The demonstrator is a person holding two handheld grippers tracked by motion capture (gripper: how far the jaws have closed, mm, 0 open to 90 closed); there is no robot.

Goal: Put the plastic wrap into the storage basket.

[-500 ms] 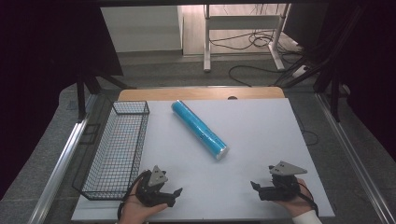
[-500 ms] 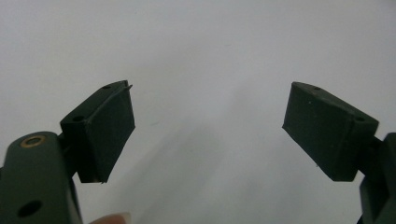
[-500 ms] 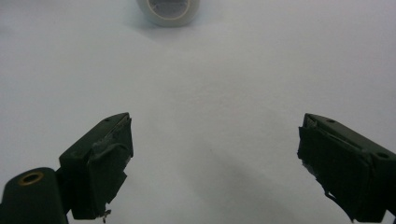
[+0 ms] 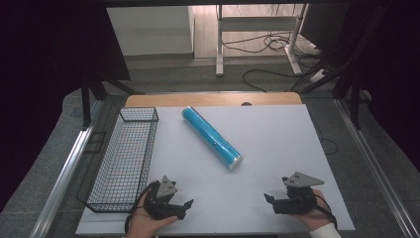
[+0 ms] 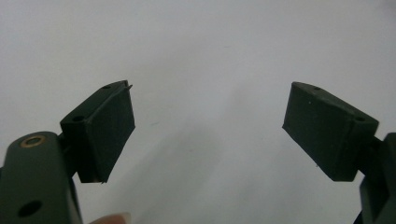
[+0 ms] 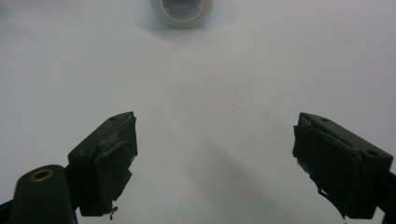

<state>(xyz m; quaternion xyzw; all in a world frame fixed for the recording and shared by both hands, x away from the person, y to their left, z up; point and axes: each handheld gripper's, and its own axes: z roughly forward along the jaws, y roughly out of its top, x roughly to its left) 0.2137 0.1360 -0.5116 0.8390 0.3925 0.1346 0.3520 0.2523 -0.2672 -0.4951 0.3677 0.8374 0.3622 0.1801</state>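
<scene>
A blue tube (image 4: 212, 137) lies slantwise on the white table top (image 4: 267, 139), its near end toward the middle. That round pale end of the tube (image 6: 182, 9) shows far ahead in the right gripper view. My left gripper (image 4: 184, 207) rests near the front left edge, held in a hand, jaws wide apart over bare table (image 5: 210, 126). My right gripper (image 4: 270, 202) sits near the front right edge, also open with nothing between its fingers (image 6: 107, 163).
A black wire basket (image 4: 124, 158) stands along the table's left side, with nothing in it. Beyond the far edge are a wooden strip (image 4: 213, 99), a metal stand (image 4: 257, 29) and cables on the floor. Metal rails (image 4: 64, 173) flank the table.
</scene>
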